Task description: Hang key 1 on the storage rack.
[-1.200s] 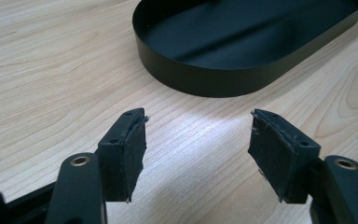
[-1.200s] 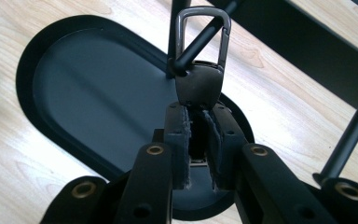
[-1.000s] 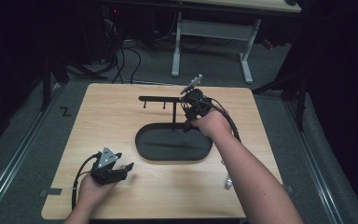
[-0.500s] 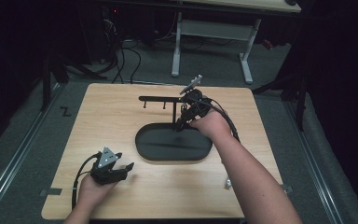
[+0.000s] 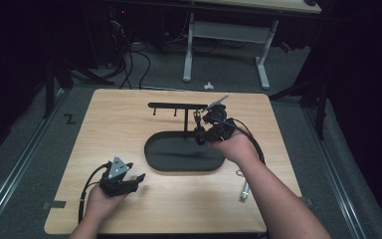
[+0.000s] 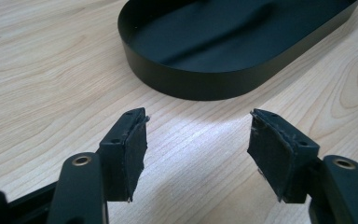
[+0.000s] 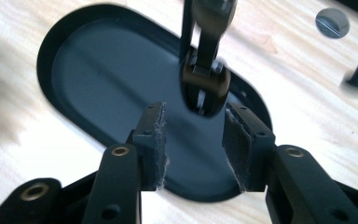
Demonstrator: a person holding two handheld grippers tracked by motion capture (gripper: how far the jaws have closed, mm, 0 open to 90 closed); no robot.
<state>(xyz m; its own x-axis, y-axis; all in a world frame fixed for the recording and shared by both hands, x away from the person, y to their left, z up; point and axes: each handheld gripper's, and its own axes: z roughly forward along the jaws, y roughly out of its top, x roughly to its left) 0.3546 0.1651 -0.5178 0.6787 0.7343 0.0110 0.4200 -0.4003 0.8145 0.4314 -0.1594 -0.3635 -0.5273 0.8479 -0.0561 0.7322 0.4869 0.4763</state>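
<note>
A black oval tray (image 5: 154,155) lies mid-table, with a black T-shaped rack (image 5: 174,105) rising from its far side. A small dark looped item (image 5: 197,117) hangs from the rack bar beside the post. My right gripper (image 5: 198,136) sits just near of it. In the right gripper view the jaws (image 7: 193,135) stand apart and have just been opening. The hanging item (image 7: 205,74) dangles just beyond the pads, with nothing pressed between them, above the tray (image 7: 98,70). My left gripper (image 5: 138,180) rests on the wood at the near left, open (image 6: 198,149) and empty, facing the tray wall (image 6: 191,79).
A small silvery key-like piece (image 5: 243,190) and a ring (image 5: 238,173) lie on the table (image 5: 109,124) right of the tray, by my right forearm. Metal table legs (image 5: 189,50) stand on the floor beyond the far edge.
My right gripper has drawn back from the rack bar toward the near side and its jaws have spread. The dark item stays hanging on the rack. The left hand has kept still.
</note>
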